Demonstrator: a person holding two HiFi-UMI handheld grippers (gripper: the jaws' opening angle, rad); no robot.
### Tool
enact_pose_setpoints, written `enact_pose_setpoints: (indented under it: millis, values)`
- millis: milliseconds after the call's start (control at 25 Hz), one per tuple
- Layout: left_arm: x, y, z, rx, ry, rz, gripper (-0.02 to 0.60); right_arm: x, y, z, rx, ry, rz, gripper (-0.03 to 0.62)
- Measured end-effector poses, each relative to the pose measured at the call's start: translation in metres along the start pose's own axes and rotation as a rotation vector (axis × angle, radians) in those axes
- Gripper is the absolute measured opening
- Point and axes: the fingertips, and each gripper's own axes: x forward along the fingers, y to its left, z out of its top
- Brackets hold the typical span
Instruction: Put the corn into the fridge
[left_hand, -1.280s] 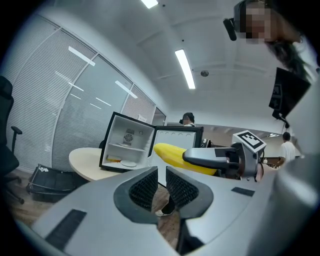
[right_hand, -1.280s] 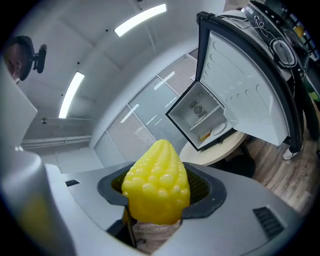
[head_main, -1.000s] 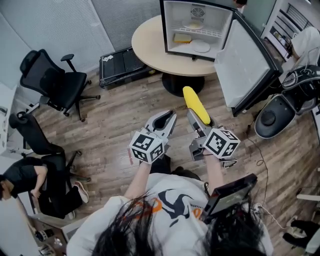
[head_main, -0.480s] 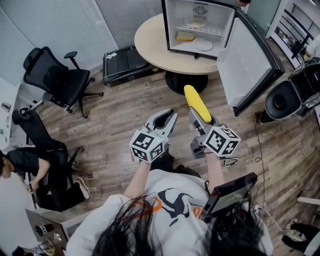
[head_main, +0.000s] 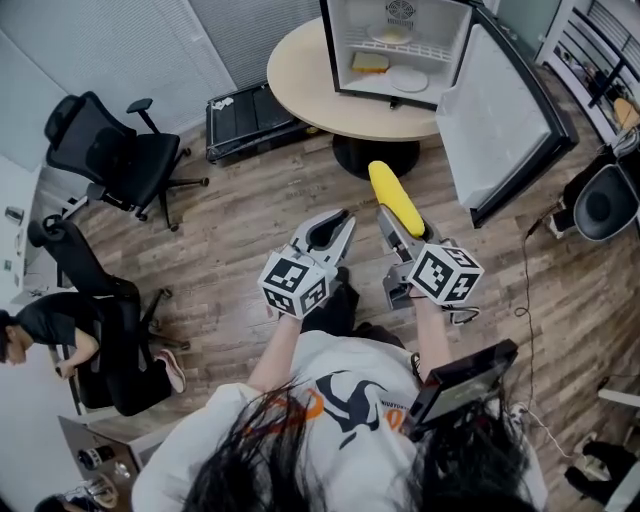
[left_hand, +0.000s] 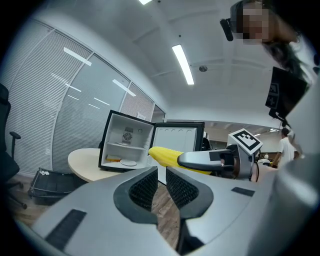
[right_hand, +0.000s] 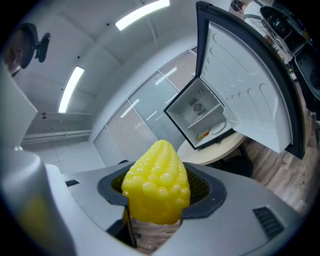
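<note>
Right gripper (head_main: 394, 228): clamped on the corn (right_hand: 156, 187), yellow cob jutting out past its tips.
Left gripper (left_hand: 160, 183): just beside it, jaws a slit apart, nothing between.
Fridge (head_main: 428, 28): ahead of both tips, door open, well apart.

An office: black swivel chairs (head_main: 115, 150) at the left, slatted blinds (head_main: 120, 40) on far glass walls, a round tabletop (head_main: 300, 85).

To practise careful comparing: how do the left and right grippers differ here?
The right gripper is clamped on the corn; the left gripper holds nothing. The right gripper's jaws stand wide round it; the left gripper's are nearly together. Both point toward the open fridge.
</note>
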Motion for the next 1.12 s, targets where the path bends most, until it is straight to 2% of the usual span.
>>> enact_pose_setpoints:
  millis: [280, 480, 1120]
  values:
    - [0.014, 0.029, -0.003, -0.010, 0.010, 0.010, 0.055, 0.029, -0.013, 0.006, 0.008, 0.009, -0.011, 0.261]
    - [0.041, 0.058, 0.000, -0.011, 0.016, -0.012, 0.055, 0.063, -0.032, 0.015, 0.020, 0.013, -0.038, 0.261]
    - [0.127, 0.187, 0.040, -0.015, 0.017, -0.101, 0.055, 0.205, -0.061, 0.056, 0.059, 0.019, -0.110, 0.261]
